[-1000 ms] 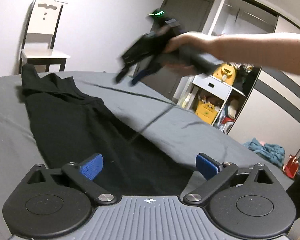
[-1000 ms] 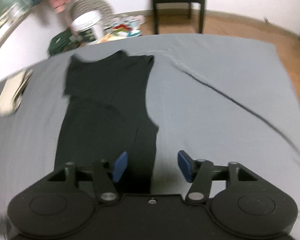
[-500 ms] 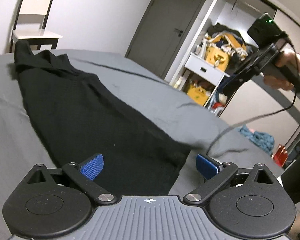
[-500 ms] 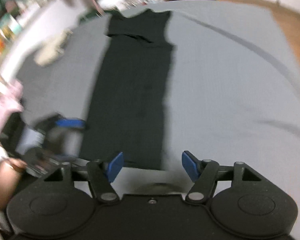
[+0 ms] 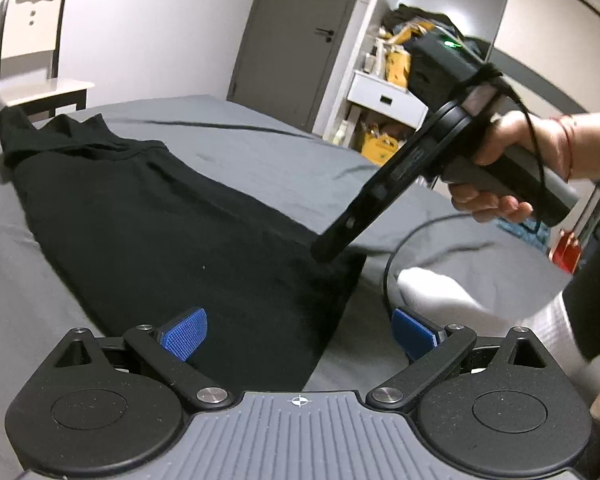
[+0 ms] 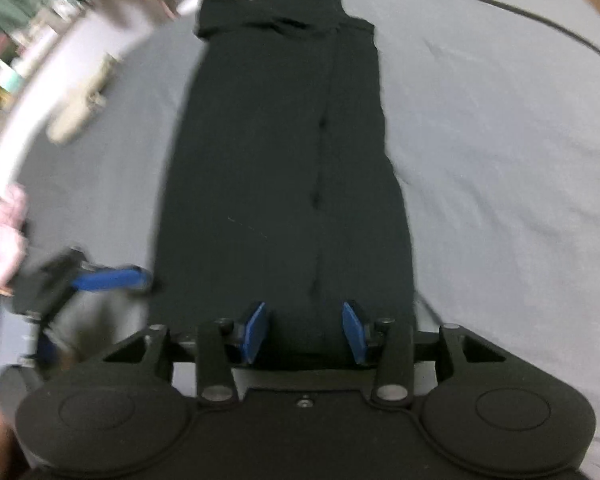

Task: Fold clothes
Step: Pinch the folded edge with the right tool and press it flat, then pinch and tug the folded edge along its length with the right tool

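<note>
My left gripper (image 5: 296, 334) hangs with its blue pads spread wide, holding nothing, the near hem of the black garment (image 5: 172, 224) lying between and just under them. My right gripper (image 6: 302, 330) is parted too — narrower, its pads straddling the hem's middle strip, nothing pinched that I can see. From the left view its tip (image 5: 328, 250) dips to the garment's near right corner, touching or just above; I cannot tell which. A hand (image 5: 496, 172) grips its handle, a black cable (image 5: 388, 276) looping below. Ahead of both sets of jaws the garment runs long and narrow across the grey bed sheet (image 6: 500, 140), folded lengthwise, its neck end farthest away. Beyond stand a white chair (image 5: 32, 60), a grey door (image 5: 296, 32) and cluttered shelves (image 5: 388, 92).
</note>
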Tool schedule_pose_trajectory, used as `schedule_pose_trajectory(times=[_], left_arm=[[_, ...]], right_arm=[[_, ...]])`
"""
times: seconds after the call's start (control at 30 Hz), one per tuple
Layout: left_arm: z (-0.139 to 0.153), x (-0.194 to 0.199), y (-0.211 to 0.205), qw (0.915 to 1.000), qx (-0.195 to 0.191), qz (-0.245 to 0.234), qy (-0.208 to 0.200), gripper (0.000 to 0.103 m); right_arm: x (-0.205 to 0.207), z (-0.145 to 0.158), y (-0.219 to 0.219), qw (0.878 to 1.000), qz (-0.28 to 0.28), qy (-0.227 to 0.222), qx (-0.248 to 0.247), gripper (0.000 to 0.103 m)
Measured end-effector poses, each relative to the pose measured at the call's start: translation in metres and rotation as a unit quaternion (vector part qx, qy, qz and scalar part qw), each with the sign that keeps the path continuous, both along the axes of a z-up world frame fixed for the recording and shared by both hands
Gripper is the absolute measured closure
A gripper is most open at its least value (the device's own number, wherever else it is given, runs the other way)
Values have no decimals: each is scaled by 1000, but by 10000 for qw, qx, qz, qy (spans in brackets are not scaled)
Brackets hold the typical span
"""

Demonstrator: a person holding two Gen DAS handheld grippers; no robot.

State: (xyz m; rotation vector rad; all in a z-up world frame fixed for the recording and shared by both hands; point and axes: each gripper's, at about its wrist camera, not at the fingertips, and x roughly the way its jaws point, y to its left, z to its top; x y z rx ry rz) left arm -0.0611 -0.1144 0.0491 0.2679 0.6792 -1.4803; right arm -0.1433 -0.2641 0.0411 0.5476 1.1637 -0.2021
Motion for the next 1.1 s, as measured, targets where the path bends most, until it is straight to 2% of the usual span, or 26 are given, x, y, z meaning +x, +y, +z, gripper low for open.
schedule_pose_trajectory(times=[0.03,0.07,0.1,0.17,0.37,0.5,0.73,0.87,0.97,1.1], left_arm=[[-1,-2,0,10000,71,-16,-56,4],[-2,-4,-1,9998,148,-39,-101,4],[-3,-5,-1,9996,225,-63,-145,4],[-5,-9,-2,9990,366,-122,-216,4],[-10,-16,-6,9980,501,-194,-331,4],[-9,-18,-6,9984,382,-230,-340,4],[-10,-17,-7,9995,218,-226,32,4],[-10,-17,-8,9994,199,-266,45,4],[-10,-18,-8,9994,186,-296,51,4],[-10,-18,-9,9993,170,-322,54,4]], right_arm=[[0,-3,3,10000,39,35,-18,61],[0,-5,3,10000,42,40,20,66],[1,-6,4,10000,9,18,58,81],[1,-7,4,9999,-85,-2,120,96],[-19,1,-5,9986,-412,-279,179,96],[-34,6,-19,9966,-662,-463,146,96],[-43,-5,-38,9951,-917,-360,45,96],[-45,-10,-40,9943,-974,-275,334,96],[-45,-15,-38,9949,-954,-173,289,96],[-48,-23,-41,9926,-1102,-102,494,96]])
